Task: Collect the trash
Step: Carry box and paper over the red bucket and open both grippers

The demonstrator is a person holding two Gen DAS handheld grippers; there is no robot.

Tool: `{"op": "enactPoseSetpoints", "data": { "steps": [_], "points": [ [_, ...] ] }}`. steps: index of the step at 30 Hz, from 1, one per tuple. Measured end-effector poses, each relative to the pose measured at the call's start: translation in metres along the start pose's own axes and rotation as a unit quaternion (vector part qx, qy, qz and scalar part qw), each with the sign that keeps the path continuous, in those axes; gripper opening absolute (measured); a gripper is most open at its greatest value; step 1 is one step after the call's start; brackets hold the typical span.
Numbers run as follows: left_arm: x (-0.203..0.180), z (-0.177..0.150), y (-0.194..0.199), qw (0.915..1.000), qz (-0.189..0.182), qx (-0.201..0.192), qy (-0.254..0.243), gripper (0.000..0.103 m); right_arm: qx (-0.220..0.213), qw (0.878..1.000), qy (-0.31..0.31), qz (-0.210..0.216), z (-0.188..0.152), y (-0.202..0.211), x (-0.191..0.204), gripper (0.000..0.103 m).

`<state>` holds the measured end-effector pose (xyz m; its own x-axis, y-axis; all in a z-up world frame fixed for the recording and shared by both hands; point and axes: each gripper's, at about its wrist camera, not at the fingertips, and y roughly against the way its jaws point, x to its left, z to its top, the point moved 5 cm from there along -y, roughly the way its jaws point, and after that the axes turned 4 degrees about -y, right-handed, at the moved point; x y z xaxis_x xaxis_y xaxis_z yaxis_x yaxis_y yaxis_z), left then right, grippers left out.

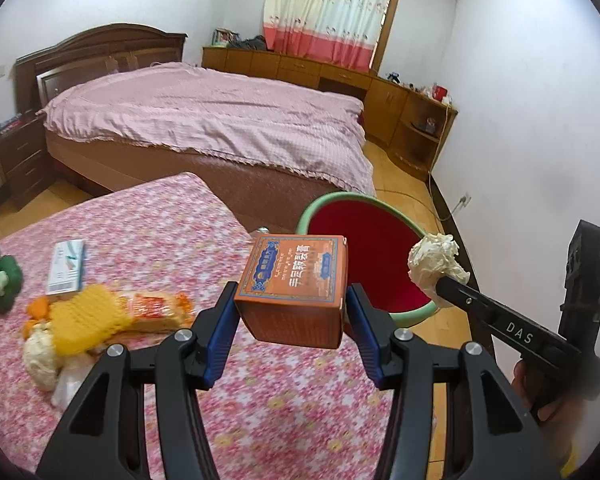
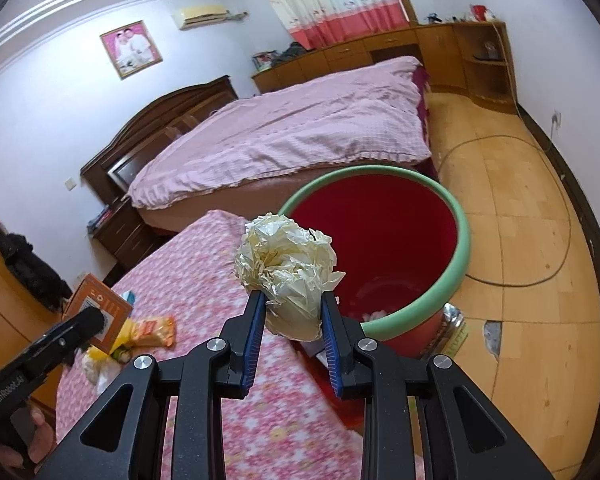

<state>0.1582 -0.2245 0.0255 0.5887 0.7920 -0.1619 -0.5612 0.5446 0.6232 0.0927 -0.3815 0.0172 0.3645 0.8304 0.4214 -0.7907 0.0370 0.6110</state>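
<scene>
- Left gripper [image 1: 290, 322], black with blue pads: clamped at about half width on an orange cardboard box with a blue-bordered label [image 1: 294, 284], both pads pressed against its sides, box lifted clear of the pink floral tablecloth [image 1: 148, 220].
- Right gripper [image 2: 292, 322], same black-and-blue build: closed narrowly on a crumpled ball of cream-white paper [image 2: 286, 270], pads pinching its lower half, most of the ball bulging above the fingertips.
- Paper ball held just in front of the near rim of a round red bin with a pale green rim [image 2: 458, 248]; bin standing on the wooden floor just beside the table corner, white scraps visible at its bottom.
- Orange box held near the bin's rim, over the table edge.
- Lying on the cloth: a yellow foam net sleeve [image 1: 86, 318], an orange snack wrapper [image 1: 156, 310] touching it, a crumpled white tissue [image 1: 40, 354] beside those, and a small white-and-blue box [image 1: 66, 266] a little behind.
- Background: a bed with a pink quilt [image 1: 220, 116].
</scene>
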Motion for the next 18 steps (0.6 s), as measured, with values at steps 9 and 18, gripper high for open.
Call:
{"op": "enactPoseSetpoints", "data": {
  "steps": [9,18],
  "points": [
    [-0.029,0.007,-0.046,0.9992,-0.016,0.022,-0.029,0.054,0.01,1.0,-0.02,-0.014,0.009,-0.019,-0.028,0.029],
    [-0.045,0.014,-0.095,0.9976,-0.027,0.039,-0.05,0.054,-0.001,0.999,-0.029,-0.039,0.019,-0.026,-0.05,0.028]
  ]
}}
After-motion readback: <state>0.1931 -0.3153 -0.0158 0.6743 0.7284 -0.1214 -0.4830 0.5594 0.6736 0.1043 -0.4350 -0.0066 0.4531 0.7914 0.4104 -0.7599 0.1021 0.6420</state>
